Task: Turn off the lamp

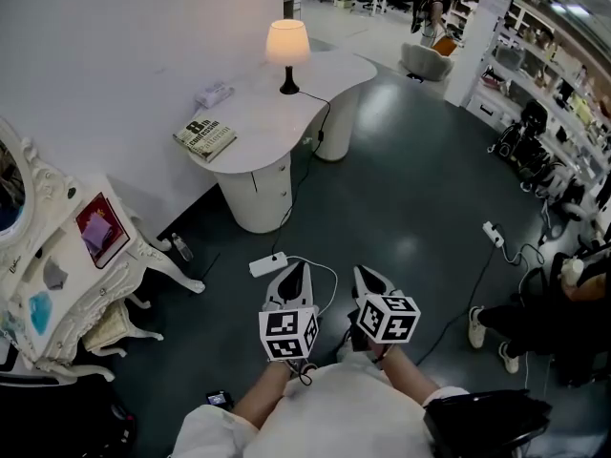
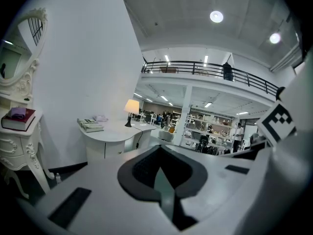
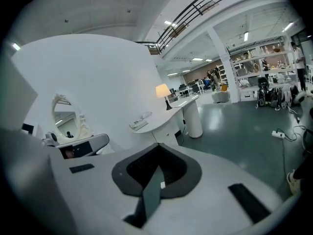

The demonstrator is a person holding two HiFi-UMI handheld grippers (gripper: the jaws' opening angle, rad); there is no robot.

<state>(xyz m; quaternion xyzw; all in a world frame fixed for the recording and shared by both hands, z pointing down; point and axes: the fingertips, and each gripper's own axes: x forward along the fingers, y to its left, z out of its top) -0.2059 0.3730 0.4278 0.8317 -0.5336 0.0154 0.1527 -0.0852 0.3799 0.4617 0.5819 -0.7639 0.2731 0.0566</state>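
The lamp (image 1: 287, 51) is lit, its cream shade glowing on a black stem, and stands at the far end of a white curved table (image 1: 258, 122). Its black cord (image 1: 320, 127) drops over the table's edge toward a white power strip (image 1: 268, 264) on the floor. Both grippers hang low in front of me, far short of the table. My left gripper (image 1: 296, 270) is shut and empty, and so is my right gripper (image 1: 364, 277). The lamp (image 2: 131, 107) is small and distant beyond the left gripper (image 2: 159, 152). The right gripper view has the lamp (image 3: 163, 91) past the right gripper (image 3: 157, 153).
A book (image 1: 204, 138) and a small white object (image 1: 214, 93) lie on the table. At left stands an ornate white vanity (image 1: 67, 284) with a red book (image 1: 100, 229). A bottle (image 1: 180, 247) sits on the floor; a second power strip (image 1: 493, 234) and a seated person (image 1: 539, 318) are at right.
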